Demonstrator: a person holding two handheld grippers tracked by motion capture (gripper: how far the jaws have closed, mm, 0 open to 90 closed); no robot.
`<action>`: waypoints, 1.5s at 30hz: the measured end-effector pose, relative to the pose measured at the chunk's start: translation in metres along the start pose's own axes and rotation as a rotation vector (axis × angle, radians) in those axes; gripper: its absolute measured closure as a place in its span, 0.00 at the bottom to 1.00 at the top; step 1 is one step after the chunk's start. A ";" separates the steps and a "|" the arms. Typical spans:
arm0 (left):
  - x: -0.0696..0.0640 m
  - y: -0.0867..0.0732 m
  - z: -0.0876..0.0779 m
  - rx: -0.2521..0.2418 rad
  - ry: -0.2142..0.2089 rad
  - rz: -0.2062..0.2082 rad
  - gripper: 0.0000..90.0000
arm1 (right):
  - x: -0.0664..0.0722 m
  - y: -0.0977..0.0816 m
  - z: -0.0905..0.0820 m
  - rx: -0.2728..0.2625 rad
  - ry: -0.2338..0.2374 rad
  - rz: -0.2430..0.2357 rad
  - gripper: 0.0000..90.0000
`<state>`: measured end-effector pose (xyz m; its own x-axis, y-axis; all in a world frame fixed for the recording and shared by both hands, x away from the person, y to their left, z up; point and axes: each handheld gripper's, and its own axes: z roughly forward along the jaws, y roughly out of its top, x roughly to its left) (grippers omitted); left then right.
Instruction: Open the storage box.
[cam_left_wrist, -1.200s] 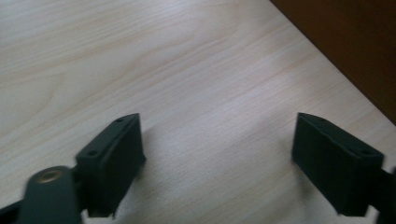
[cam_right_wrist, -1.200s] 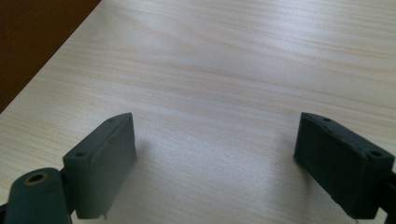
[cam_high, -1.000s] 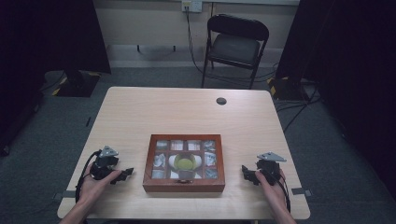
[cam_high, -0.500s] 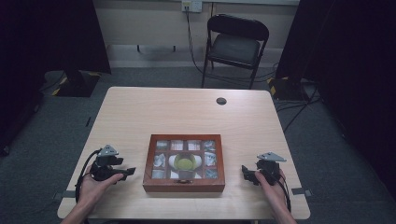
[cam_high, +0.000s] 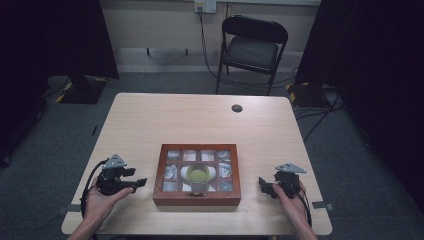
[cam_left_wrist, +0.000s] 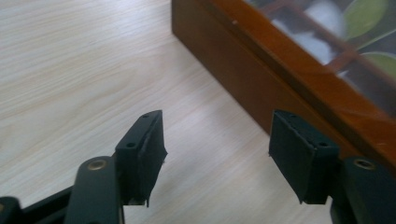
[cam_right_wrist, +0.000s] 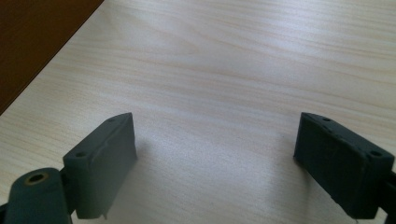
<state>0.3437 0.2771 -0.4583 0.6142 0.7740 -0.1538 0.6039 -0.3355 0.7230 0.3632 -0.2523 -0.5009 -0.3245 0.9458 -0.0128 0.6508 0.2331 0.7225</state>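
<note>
Your left claw (cam_high: 140, 182) has come up a little off the table (cam_high: 200, 120), and its jaws have just been closing, but they stay apart with nothing between them. Your right claw (cam_high: 262, 184) has not moved; its jaws are spread wide and hold nothing. The wooden box (cam_high: 197, 199) sits between them near your table edge, long side running left to right, clasp facing you.

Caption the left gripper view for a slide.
Left gripper, jaws apart over bare table, beside the wooden box.
</note>
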 end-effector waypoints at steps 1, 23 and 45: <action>-0.001 0.001 -0.001 -0.002 -0.008 0.003 0.41 | 0.000 0.000 0.000 0.000 0.002 -0.002 0.13; -0.036 0.015 -0.005 -0.069 -0.165 0.075 0.50 | -0.003 0.001 0.001 0.000 0.040 -0.036 0.13; -0.092 0.068 0.035 -0.010 -0.344 0.254 0.50 | -0.011 0.008 0.009 0.005 0.117 -0.113 0.10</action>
<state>0.3460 0.1647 -0.4189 0.8778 0.4422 -0.1843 0.4071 -0.4858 0.7735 0.3781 -0.2587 -0.5013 -0.4738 0.8805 -0.0129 0.6087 0.3381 0.7177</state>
